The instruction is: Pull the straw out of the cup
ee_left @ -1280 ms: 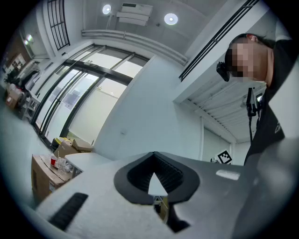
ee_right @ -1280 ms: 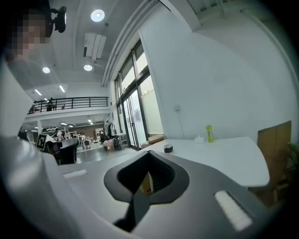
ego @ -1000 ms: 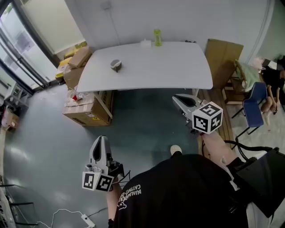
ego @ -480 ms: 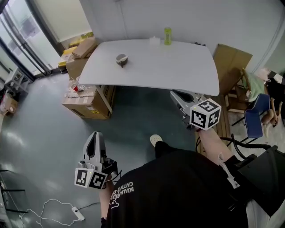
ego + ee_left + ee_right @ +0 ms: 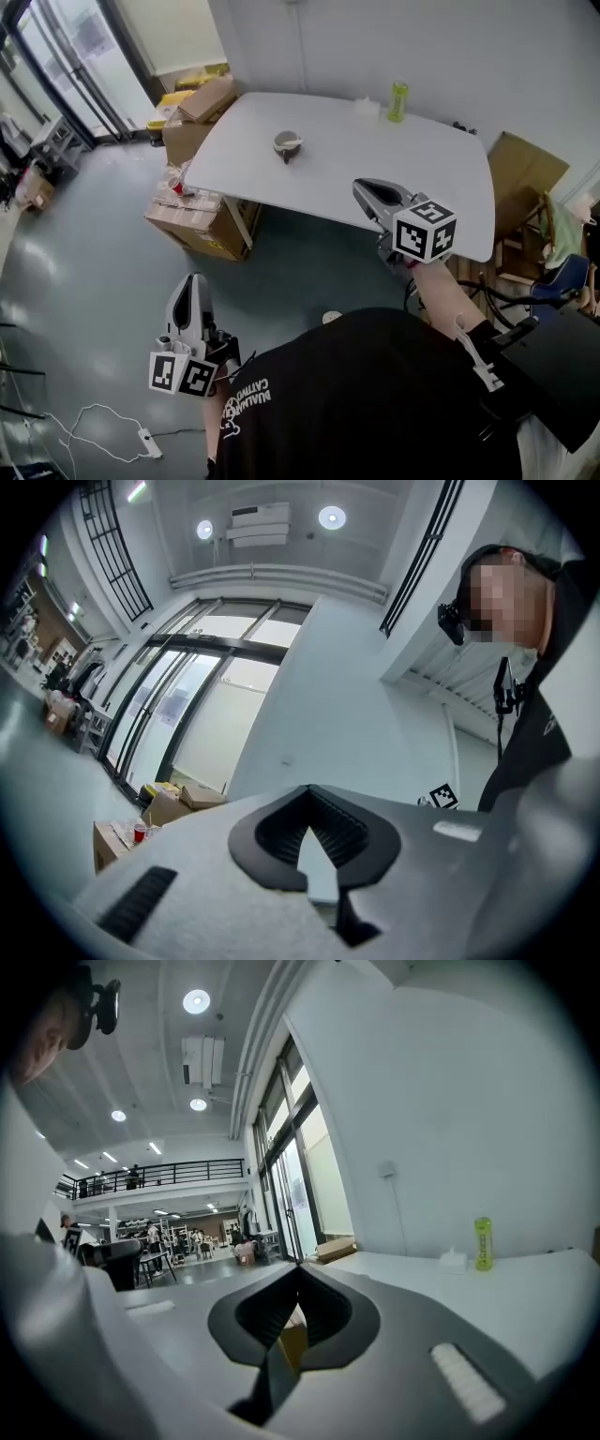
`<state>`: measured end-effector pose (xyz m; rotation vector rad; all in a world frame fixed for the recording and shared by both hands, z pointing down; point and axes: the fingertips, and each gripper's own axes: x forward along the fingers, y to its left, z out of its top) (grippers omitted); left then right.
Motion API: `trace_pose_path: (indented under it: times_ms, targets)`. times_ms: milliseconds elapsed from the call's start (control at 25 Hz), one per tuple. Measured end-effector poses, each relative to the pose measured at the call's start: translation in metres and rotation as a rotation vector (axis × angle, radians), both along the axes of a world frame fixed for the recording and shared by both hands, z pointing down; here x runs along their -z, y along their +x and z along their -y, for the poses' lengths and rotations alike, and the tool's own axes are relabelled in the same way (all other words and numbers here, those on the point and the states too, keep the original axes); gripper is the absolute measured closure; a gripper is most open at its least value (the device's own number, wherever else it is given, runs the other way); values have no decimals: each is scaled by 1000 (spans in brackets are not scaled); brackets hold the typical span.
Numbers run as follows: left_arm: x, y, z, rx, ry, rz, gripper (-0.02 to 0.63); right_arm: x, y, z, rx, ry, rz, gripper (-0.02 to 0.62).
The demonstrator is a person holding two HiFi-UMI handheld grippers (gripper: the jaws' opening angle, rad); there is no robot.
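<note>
A small dark cup (image 5: 287, 145) with a pale straw lying across its rim stands on the white table (image 5: 328, 178), left of centre. My right gripper (image 5: 362, 188) is shut and empty. It points at the table over its near edge, and the cup is well off to its upper left. My left gripper (image 5: 194, 285) hangs low over the floor, left of the person's body, far from the table. Its jaws look shut with nothing in them. The cup does not show in the left gripper view or the right gripper view.
A green bottle (image 5: 398, 101) and a small white packet (image 5: 367, 109) stand at the table's far edge; both show in the right gripper view too, bottle (image 5: 482, 1243). Cardboard boxes (image 5: 197, 220) sit beside and under the table's left end. A flat cardboard sheet (image 5: 525, 173) leans at the right.
The person has stepped toward the table, which now looks nearer and more to the right. Both grippers moved forward with the body; the right one now reaches the table's near edge.
</note>
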<state>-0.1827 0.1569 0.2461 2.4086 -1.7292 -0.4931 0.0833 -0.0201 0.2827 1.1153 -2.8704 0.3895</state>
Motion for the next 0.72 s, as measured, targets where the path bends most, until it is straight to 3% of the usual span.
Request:
trace_pose_path:
  times_ms: [360,720]
  targets:
    - [-20,9,98,70,-46,4,603,-11,-12,122,78,-5,26,589]
    - [-42,1,148,140,-87,-64,604,-31,-18,191,123,-38,28,589]
